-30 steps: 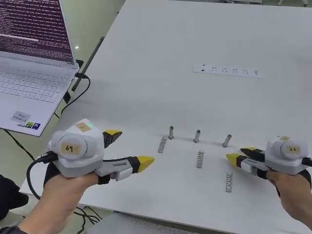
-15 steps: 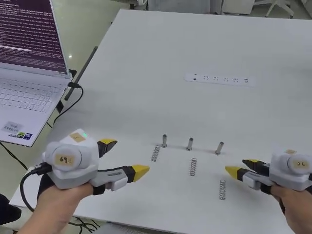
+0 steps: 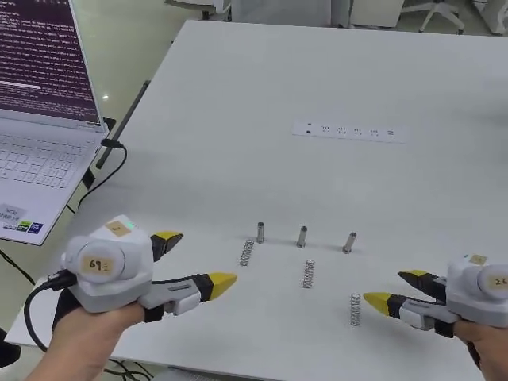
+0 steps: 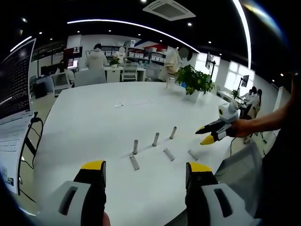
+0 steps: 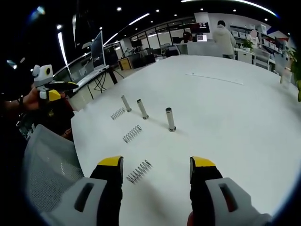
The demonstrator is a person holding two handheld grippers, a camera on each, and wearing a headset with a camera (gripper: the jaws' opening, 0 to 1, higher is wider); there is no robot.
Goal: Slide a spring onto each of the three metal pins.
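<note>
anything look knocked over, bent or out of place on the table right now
Nothing stands out. The three pins stand upright in a row, the three springs lie loose on the table before them, and the left tongs and right tongs are open, empty.

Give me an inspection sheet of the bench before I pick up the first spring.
Surface: white table, flat.
Job's things: left pin, middle pin, right pin upright in a row, all bare; left spring, middle spring, right spring lie flat, one before each pin.
Clutter: power strip beyond the pins; open laptop off the left edge.
Grippers: left gripper and right gripper open, holding nothing.
Cables: black cable plugged into the laptop.
Surroundings: office; people at desks, potted plant.
</note>
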